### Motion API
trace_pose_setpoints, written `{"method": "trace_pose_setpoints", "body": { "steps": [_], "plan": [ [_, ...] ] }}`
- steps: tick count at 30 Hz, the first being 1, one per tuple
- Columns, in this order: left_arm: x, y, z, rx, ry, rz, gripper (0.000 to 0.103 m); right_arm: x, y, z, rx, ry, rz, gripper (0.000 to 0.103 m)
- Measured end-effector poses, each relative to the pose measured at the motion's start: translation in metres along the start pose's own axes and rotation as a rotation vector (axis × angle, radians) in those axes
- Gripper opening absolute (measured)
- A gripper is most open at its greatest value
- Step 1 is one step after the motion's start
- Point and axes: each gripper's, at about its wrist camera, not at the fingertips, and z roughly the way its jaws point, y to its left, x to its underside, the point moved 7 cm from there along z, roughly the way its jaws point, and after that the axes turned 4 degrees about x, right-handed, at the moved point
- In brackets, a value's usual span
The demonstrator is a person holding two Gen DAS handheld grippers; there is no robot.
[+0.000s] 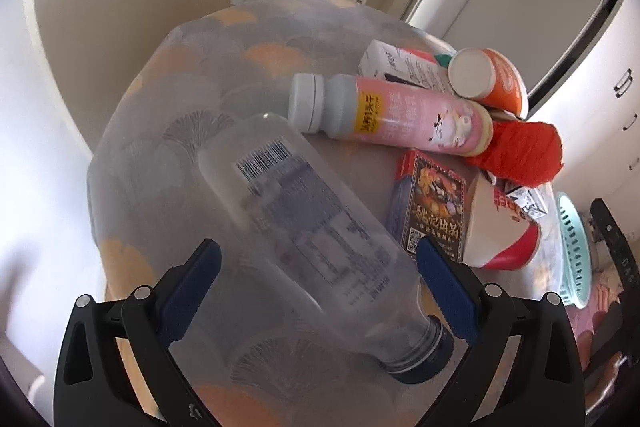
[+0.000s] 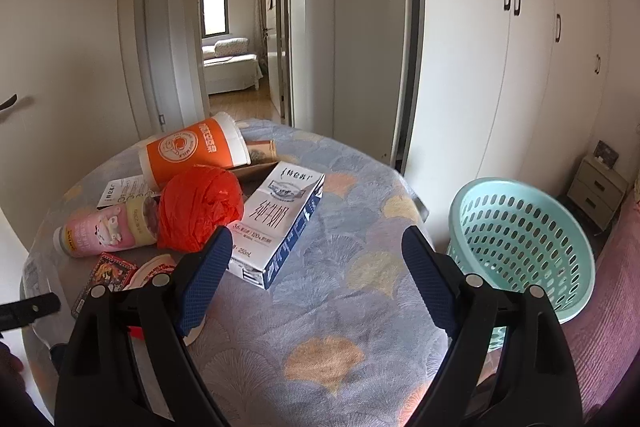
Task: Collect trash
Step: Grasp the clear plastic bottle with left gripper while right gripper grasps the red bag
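Observation:
A clear plastic bottle (image 1: 308,227) lies on the round table between the spread fingers of my left gripper (image 1: 318,271), which is open and not clamped on it. Beyond lie a pink bottle (image 1: 392,115), an orange paper cup (image 1: 488,79), a white carton (image 1: 400,65), a crumpled orange bag (image 1: 520,151), a dark card box (image 1: 432,211) and a red-and-white cup (image 1: 500,227). My right gripper (image 2: 316,267) is open and empty above the table, just in front of a white milk carton (image 2: 280,223). The orange bag (image 2: 200,211), orange cup (image 2: 196,151) and pink bottle (image 2: 104,231) lie to its left.
A mint-green perforated basket (image 2: 524,243) stands at the table's right, by a pink bed cover (image 2: 612,307); it also shows in the left wrist view (image 1: 576,251). The table has a grey fan-patterned cloth (image 2: 340,307). White wardrobes (image 2: 520,67) and a doorway (image 2: 236,27) lie behind.

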Motion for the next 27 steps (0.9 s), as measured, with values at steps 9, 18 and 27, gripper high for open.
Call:
{"method": "trace_pose_setpoints", "body": {
  "steps": [9,18,27],
  "plan": [
    [0.002,-0.007,0.004,-0.065,0.003,0.073,0.076,0.012,0.027,0.004,-0.121,0.042,-0.037,0.081],
    [0.005,-0.005,-0.01,-0.018,-0.012,0.11,0.063,-0.011,0.053,0.036,-0.245,0.121,-0.035,0.069],
    [0.005,-0.002,-0.022,0.013,-0.037,0.131,0.059,-0.022,0.089,0.079,-0.322,0.208,-0.049,0.074]
  ]
}}
